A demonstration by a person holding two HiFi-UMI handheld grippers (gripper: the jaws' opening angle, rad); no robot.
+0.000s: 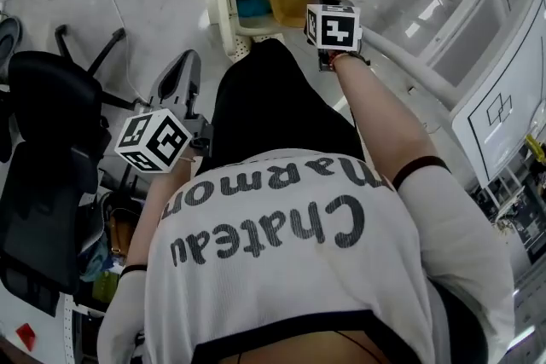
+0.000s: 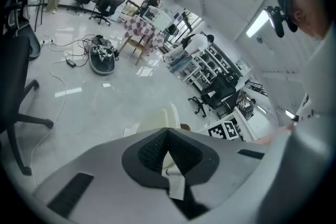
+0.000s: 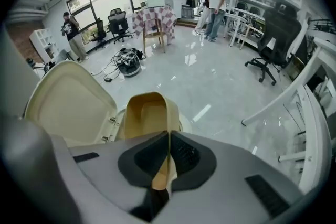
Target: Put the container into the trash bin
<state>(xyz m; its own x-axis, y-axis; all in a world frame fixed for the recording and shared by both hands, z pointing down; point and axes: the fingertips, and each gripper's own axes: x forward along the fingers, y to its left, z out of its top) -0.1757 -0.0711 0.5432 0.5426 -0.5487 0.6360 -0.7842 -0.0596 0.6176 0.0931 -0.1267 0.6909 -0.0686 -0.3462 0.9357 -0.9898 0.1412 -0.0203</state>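
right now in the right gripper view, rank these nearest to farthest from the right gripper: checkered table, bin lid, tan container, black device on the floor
1. tan container: held in the right gripper itself.
2. bin lid: open, just beyond on the left.
3. black device: on the floor, mid-room.
4. checkered table: far back, by the windows.

The right arm (image 1: 375,111) reaches far forward, and the right gripper (image 3: 168,136) has its jaws pinched on the container (image 3: 149,113) wall. The left arm (image 1: 158,213) hangs bent at the near left, and the left gripper (image 2: 168,131) points ahead with its jaws together.
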